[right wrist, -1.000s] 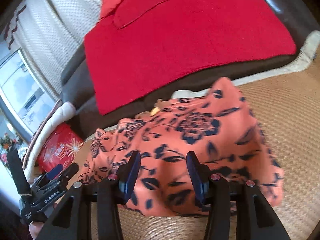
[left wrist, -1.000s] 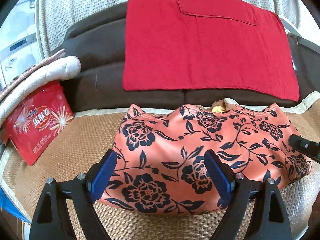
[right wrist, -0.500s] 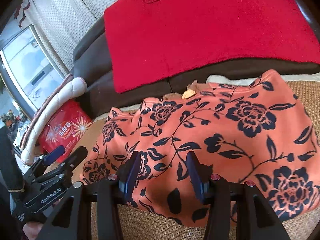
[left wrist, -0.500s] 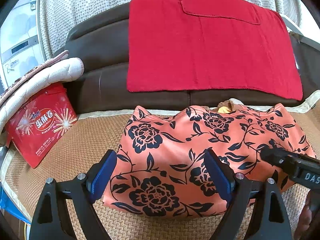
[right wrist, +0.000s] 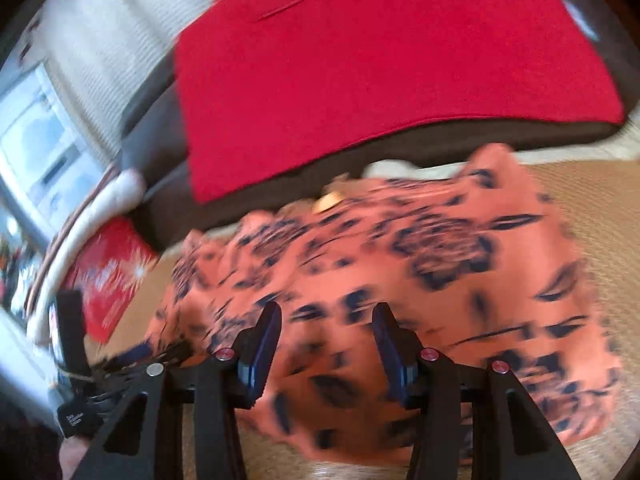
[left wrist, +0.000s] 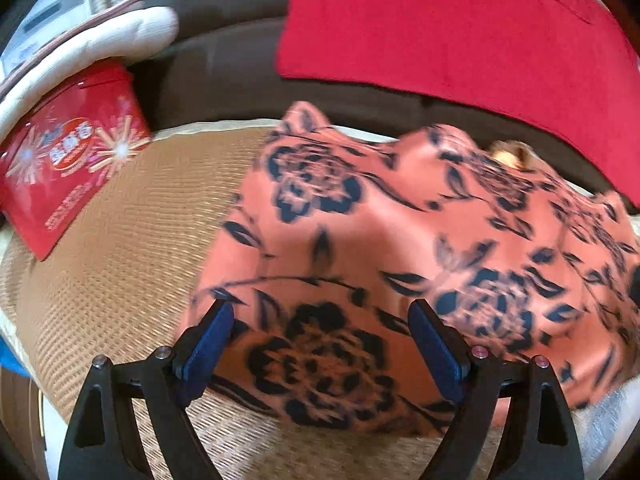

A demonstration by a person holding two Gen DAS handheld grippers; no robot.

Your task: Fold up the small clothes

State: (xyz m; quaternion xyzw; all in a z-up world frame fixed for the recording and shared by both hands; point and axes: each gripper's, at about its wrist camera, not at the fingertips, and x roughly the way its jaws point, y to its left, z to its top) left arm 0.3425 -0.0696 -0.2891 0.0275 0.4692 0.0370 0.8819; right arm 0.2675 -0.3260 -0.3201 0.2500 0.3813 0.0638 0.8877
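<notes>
An orange garment with dark blue flowers [left wrist: 400, 248] lies spread on a woven mat [left wrist: 120, 264], its far edge at the sofa back. It also shows in the right wrist view [right wrist: 420, 272]. My left gripper [left wrist: 320, 340] is open and empty, its fingers over the garment's near left part. My right gripper [right wrist: 326, 344] is open and empty, low over the garment's near edge. The left gripper also shows at the lower left of the right wrist view [right wrist: 132, 360]. Both views are blurred by motion.
A red cloth [left wrist: 460, 28] hangs over the dark brown sofa back [left wrist: 224, 72]. A red snack bag [left wrist: 68, 164] leans at the left under a white padded roll [left wrist: 92, 44]. The mat continues right of the garment [right wrist: 604, 208].
Both grippers have moved closer to and lower over the garment. The left view has shifted left, so the right gripper has left it. Both grippers remain open.
</notes>
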